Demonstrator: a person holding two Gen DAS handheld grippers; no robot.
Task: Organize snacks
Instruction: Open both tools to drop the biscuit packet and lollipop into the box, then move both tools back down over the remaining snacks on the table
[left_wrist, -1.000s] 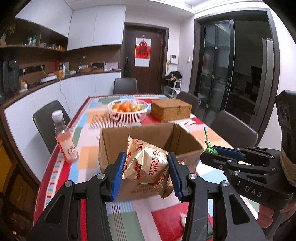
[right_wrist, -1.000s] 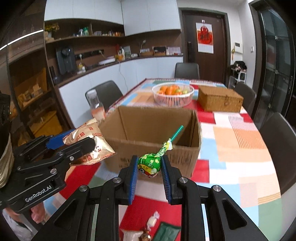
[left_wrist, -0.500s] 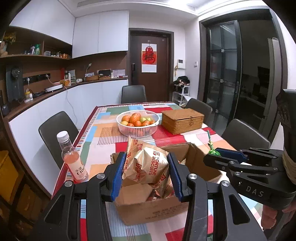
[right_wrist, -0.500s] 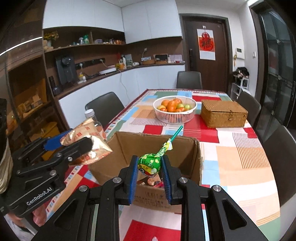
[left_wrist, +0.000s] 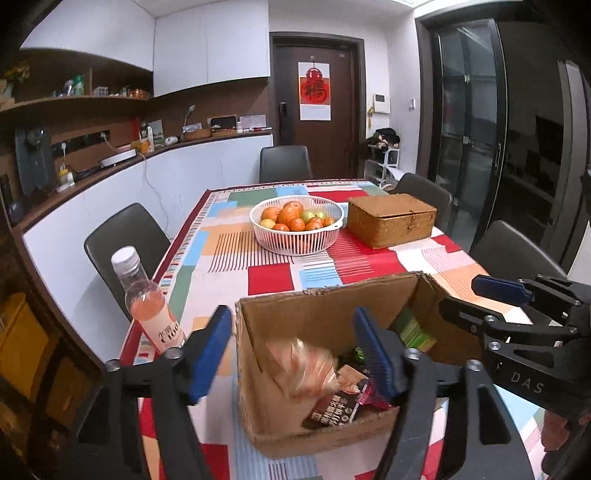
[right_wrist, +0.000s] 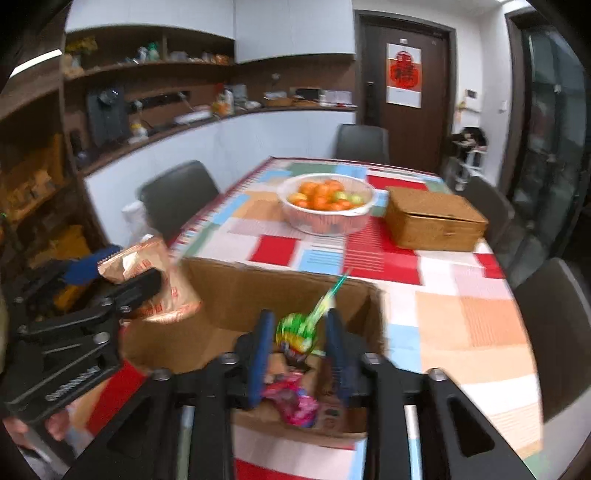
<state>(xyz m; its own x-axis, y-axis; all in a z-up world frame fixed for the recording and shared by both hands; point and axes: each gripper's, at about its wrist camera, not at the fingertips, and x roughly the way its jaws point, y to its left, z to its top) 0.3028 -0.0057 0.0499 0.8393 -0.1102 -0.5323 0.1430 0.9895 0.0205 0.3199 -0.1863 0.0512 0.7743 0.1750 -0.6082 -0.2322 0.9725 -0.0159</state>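
Both grippers now over the cardboard box (left_wrist: 332, 373), jaws just been opening; left gripper (left_wrist: 291, 350) wide, biscuit packet (left_wrist: 301, 369) dropping blurred into the box; right gripper (right_wrist: 299, 354) part-open, lollipop (right_wrist: 295, 332) loose between pads; hold over the box until both land.

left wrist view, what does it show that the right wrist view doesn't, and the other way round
Only the left wrist view: flat green packets against the box's right wall and a dark brown packet on its floor.
Only the right wrist view, plainly: the green-wrapped lollipop loose between the fingers of the right gripper, whose jaws have just been opening.
Both: the open brown cardboard box, the white slotted fruit basket, the woven lidded box and the patchwork tablecloth.
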